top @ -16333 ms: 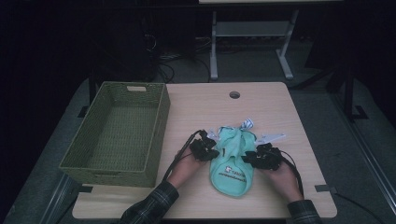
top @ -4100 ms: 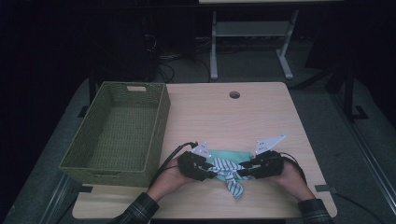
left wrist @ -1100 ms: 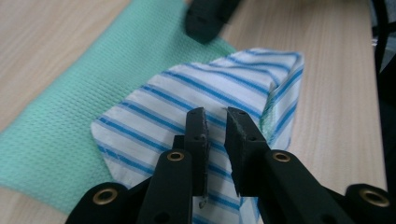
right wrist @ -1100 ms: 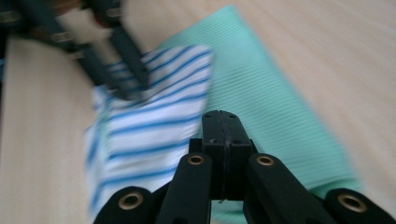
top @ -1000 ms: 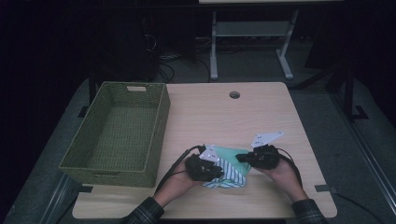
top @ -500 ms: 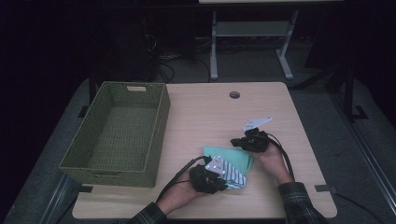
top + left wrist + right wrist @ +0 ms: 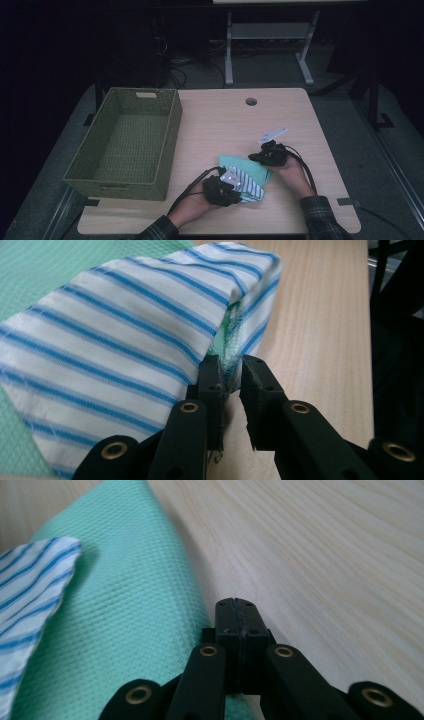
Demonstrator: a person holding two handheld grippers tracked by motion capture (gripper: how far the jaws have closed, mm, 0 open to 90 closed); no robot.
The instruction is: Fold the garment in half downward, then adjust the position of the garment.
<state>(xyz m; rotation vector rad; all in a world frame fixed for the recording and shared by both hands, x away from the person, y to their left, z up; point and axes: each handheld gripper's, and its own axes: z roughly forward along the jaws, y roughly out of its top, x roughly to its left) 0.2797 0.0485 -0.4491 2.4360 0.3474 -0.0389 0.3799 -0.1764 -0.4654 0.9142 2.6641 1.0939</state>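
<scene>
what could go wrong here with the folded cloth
The left claw pinches just a thin edge of the striped cloth, so the fold could slip free or fall open if pulled. The right claw is shut with nothing in it, beside the green cloth, so nothing pins that side. The bundle could slide across the table before it gets near the basket.

Folded green/striped garment (image 7: 245,177) flat on table, near front edge.

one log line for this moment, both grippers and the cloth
left gripper: shut on striped fold of green garment | right gripper: shut, empty, at garment's edge | wicker basket: empty
</scene>
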